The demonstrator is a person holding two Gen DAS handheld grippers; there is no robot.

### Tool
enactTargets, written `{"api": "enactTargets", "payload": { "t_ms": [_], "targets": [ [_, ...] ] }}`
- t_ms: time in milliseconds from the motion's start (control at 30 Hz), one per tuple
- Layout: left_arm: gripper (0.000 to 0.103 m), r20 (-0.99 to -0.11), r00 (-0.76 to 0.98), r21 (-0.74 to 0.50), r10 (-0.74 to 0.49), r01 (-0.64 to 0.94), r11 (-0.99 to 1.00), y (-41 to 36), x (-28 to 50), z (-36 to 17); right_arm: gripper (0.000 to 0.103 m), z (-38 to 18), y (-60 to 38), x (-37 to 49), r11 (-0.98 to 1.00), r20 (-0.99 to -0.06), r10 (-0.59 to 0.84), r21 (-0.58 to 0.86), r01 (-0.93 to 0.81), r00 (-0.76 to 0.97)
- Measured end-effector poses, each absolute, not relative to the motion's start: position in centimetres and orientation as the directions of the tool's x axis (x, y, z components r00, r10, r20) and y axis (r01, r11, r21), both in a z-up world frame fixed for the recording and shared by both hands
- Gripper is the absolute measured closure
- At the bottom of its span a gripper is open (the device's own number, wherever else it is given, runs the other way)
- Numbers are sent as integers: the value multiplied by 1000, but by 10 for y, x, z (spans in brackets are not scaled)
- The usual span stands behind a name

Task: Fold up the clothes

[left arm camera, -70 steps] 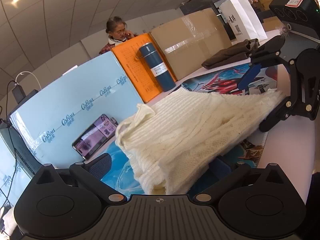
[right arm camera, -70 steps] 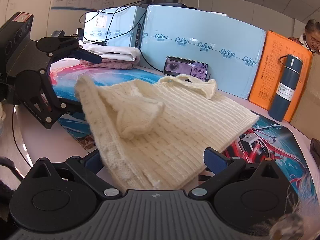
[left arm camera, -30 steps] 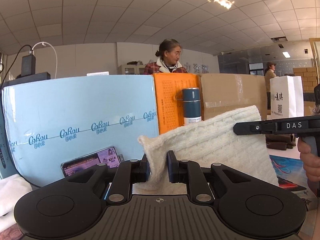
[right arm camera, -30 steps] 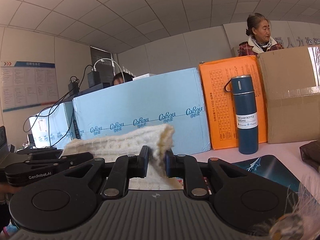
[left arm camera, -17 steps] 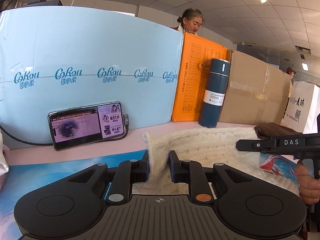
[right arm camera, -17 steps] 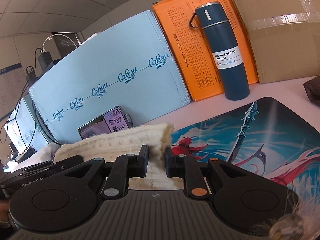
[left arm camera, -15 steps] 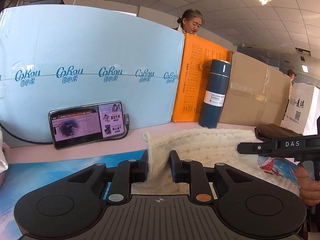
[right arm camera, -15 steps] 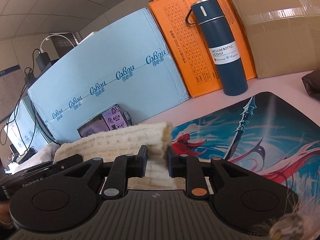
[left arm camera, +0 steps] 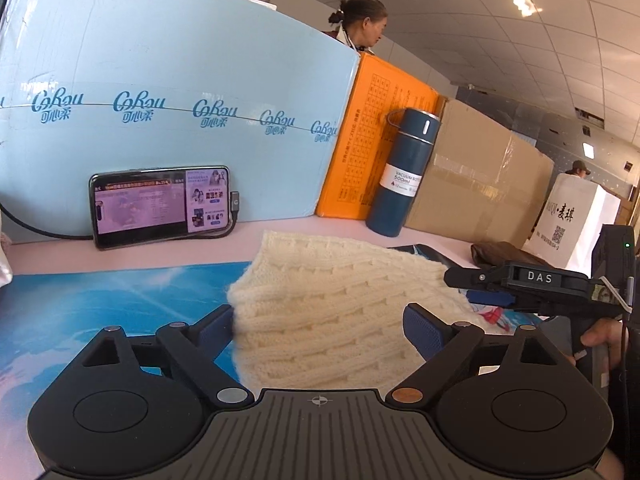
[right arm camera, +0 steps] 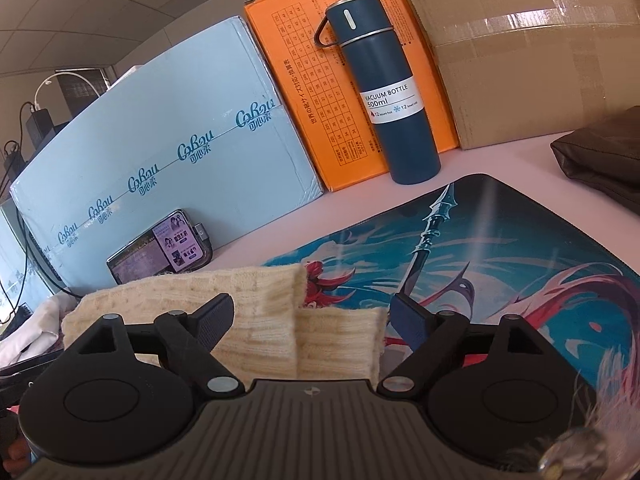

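Both your grippers, left gripper (left arm camera: 318,326) & right gripper (right arm camera: 310,318), were pinching the cream cable-knit sweater (left arm camera: 340,300); jaws now opening, sweater dropped folded on the printed blue mat (right arm camera: 500,248). Fold's done.

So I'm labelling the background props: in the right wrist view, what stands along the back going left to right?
Phone → light blue box → orange box → blue vacuum bottle → brown cardboard box → dark folded garment.
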State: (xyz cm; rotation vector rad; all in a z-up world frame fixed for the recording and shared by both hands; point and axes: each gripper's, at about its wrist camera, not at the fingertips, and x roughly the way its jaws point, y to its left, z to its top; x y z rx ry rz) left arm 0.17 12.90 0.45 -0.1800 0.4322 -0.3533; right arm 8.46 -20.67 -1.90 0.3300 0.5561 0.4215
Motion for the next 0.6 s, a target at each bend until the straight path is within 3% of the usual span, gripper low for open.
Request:
{"api": "enactTargets", "payload": {
  "t_ms": [133, 200, 267, 433, 600],
  "targets": [
    [14, -285, 868, -226, -407, 352, 908, 118, -10, 12, 15, -21, -205, 87, 873, -464, 459, 397, -285, 758],
    [39, -244, 873, -210, -421, 376, 902, 111, -14, 17, 14, -20, -205, 86, 873, -464, 457, 397, -284, 759],
    [59, -261, 894, -148, -364, 335, 930, 102, -12, 17, 14, -19, -205, 84, 876, -470, 452, 395, -278, 758],
    [59, -394, 887, -131, -242, 207, 970, 103, 10, 4, 14, -19, -205, 83, 891, -488, 422, 378, -251, 764],
    [55, -471, 857, -174, -209, 142, 975, 115, 22, -5, 13, -20, -206, 84, 894, -497, 420, 372, -251, 759]
  ]
}}
